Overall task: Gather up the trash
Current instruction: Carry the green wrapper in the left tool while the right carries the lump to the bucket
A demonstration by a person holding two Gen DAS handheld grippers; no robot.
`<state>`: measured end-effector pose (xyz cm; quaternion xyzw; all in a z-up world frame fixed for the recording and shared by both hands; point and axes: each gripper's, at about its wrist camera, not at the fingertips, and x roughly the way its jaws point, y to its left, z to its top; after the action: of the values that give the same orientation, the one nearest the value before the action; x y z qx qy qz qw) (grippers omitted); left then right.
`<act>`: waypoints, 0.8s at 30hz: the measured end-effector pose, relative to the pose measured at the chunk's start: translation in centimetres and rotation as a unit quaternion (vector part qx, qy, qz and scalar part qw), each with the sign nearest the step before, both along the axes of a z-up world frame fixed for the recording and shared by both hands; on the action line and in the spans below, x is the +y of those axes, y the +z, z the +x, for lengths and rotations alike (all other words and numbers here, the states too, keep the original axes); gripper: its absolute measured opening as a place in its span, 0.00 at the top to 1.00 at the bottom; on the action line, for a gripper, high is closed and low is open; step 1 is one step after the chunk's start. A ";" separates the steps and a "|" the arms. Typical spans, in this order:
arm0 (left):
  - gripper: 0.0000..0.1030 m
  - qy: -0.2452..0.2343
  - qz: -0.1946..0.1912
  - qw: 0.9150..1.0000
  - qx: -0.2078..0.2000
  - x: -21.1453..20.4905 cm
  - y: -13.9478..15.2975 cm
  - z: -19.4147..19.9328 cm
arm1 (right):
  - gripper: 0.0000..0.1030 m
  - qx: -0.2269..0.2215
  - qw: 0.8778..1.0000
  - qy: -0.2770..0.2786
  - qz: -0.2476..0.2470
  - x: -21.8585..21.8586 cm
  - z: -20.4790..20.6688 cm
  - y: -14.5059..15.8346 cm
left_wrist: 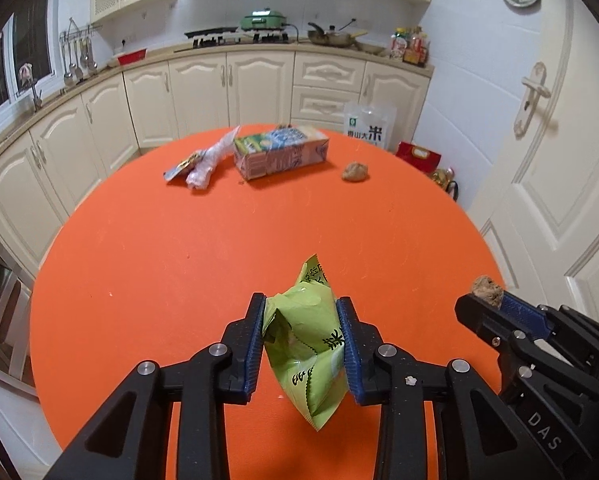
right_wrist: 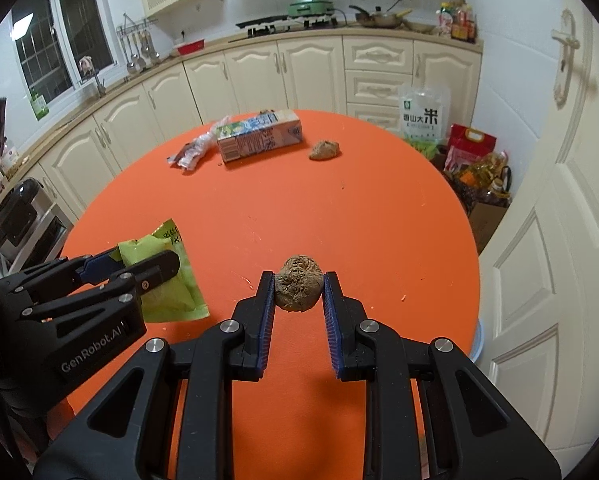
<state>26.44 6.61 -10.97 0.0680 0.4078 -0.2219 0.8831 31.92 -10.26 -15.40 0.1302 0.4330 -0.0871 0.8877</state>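
Note:
My left gripper [left_wrist: 301, 308] is shut on a crumpled green snack bag [left_wrist: 305, 344], held a little above the round orange table [left_wrist: 159, 264]. The same bag [right_wrist: 171, 280] and the left gripper [right_wrist: 139, 264] show at the left of the right wrist view. My right gripper [right_wrist: 298, 282] is shut on a brown crumpled paper ball [right_wrist: 298, 288]; that ball [left_wrist: 486, 290] peeks out at the right in the left wrist view. At the far side of the table lie a milk carton [left_wrist: 281, 152] on its side, a clear plastic wrapper [left_wrist: 203, 164] and a second brown ball [left_wrist: 354, 171].
Cream kitchen cabinets [left_wrist: 227, 88] curve behind the table. A rice bag [left_wrist: 369, 126] and a red bag [left_wrist: 417, 156] stand on the floor at the far right, beside a white door [left_wrist: 547, 160]. A light blue rim [right_wrist: 479, 344] shows under the table's right edge.

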 end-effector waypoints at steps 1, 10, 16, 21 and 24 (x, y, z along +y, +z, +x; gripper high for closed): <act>0.71 -0.003 0.000 1.000 -0.003 -0.2 0.2 -0.3 | 0.79 -0.002 1.000 -0.002 0.000 -0.1 -0.2 0.1; 0.71 -0.064 0.009 0.998 -0.006 -6.3 0.1 -3.2 | 0.79 -0.008 0.997 -0.074 0.001 -5.0 -4.4 0.3; 0.71 -0.134 0.016 0.991 0.004 -14.2 -1.2 -5.1 | 0.79 0.006 0.984 -0.172 -0.035 -11.2 -9.1 -0.2; 0.71 -0.191 0.037 0.981 0.025 -21.2 -3.4 -6.4 | 0.79 0.035 0.968 -0.244 -0.045 -16.5 -12.3 -2.0; 0.71 -0.213 0.053 0.975 0.041 -24.8 -5.3 -6.8 | 0.79 0.055 0.960 -0.272 -0.040 -19.2 -13.9 -3.6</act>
<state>19.67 -18.23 -16.23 0.1911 0.4310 -0.3858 0.7930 17.99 -29.47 -19.01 0.2023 0.4254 -0.3493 0.8100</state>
